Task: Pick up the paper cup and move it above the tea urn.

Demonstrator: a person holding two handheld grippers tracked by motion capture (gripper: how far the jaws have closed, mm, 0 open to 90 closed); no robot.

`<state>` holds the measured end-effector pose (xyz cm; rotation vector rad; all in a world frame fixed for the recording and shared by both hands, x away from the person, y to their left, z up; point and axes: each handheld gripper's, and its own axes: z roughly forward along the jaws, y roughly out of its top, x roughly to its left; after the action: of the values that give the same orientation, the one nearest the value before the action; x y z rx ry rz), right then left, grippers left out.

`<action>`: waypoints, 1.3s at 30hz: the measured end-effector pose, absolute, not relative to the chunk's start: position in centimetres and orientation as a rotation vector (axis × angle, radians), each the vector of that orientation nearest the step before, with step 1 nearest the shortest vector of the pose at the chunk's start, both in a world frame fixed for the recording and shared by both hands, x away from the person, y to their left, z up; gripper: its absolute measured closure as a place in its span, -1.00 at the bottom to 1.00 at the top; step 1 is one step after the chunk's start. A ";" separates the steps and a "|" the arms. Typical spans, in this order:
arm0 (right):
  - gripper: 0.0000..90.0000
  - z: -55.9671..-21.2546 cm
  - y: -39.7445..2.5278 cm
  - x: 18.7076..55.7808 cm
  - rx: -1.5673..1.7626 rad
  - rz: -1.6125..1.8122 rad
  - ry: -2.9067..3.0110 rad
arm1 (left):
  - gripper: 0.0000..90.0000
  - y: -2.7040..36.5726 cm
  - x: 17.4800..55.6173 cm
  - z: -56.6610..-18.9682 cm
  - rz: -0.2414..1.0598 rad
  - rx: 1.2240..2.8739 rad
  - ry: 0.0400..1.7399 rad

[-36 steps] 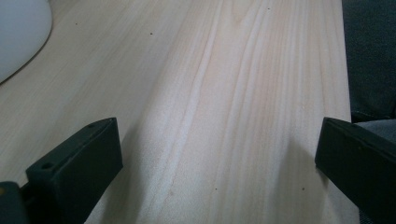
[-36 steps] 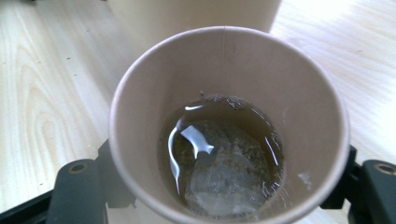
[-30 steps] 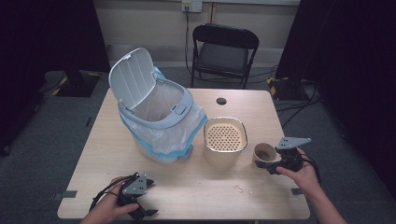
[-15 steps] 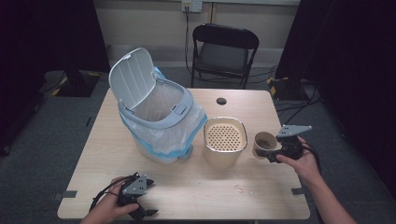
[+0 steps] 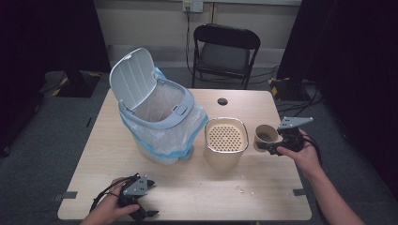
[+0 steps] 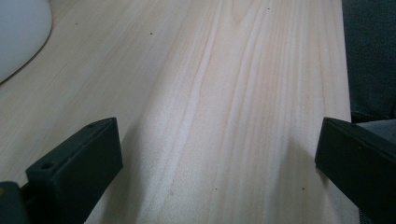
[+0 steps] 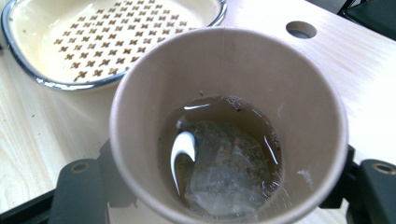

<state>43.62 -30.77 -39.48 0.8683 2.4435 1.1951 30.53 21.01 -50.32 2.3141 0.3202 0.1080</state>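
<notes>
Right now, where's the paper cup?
In the high view, the paper cup sits at the table's right, clamped in the right tool, just right of the perforated container.

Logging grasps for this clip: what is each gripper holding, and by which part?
The right gripper holds the paper cup by its side wall, one jaw on each side, below the rim. The left gripper is open over the table, holding nothing.

One counter (image 5: 206,187) carries one bin (image 5: 159,117) with one lid (image 5: 133,75) and one liner bag (image 5: 155,136), one cream strainer pot (image 5: 226,140), and one paper cup (image 5: 264,137) holding one tea bag (image 7: 224,172). Two tongs are in hand: one left (image 5: 141,213), one right (image 5: 271,149). One chair (image 5: 225,51) stands behind. One round hole (image 5: 222,101) marks the counter.
</notes>
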 end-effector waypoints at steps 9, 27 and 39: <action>-0.38 -38.7 -30.7 44.5 0.871 1.203 2.431 | -1.00 21.0 30.5 -50.3 0.109 2.318 0.319; -0.37 -37.4 -30.1 46.7 0.866 1.203 2.426 | -1.00 21.0 30.5 -50.3 0.112 2.313 0.324; -0.37 -37.3 -30.4 47.3 0.882 1.193 2.418 | -1.00 21.0 30.5 -50.3 0.110 2.318 0.319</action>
<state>47.25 -30.42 -37.32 0.8823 2.4177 1.1930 30.52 21.02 -50.29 2.3183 0.3195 0.1096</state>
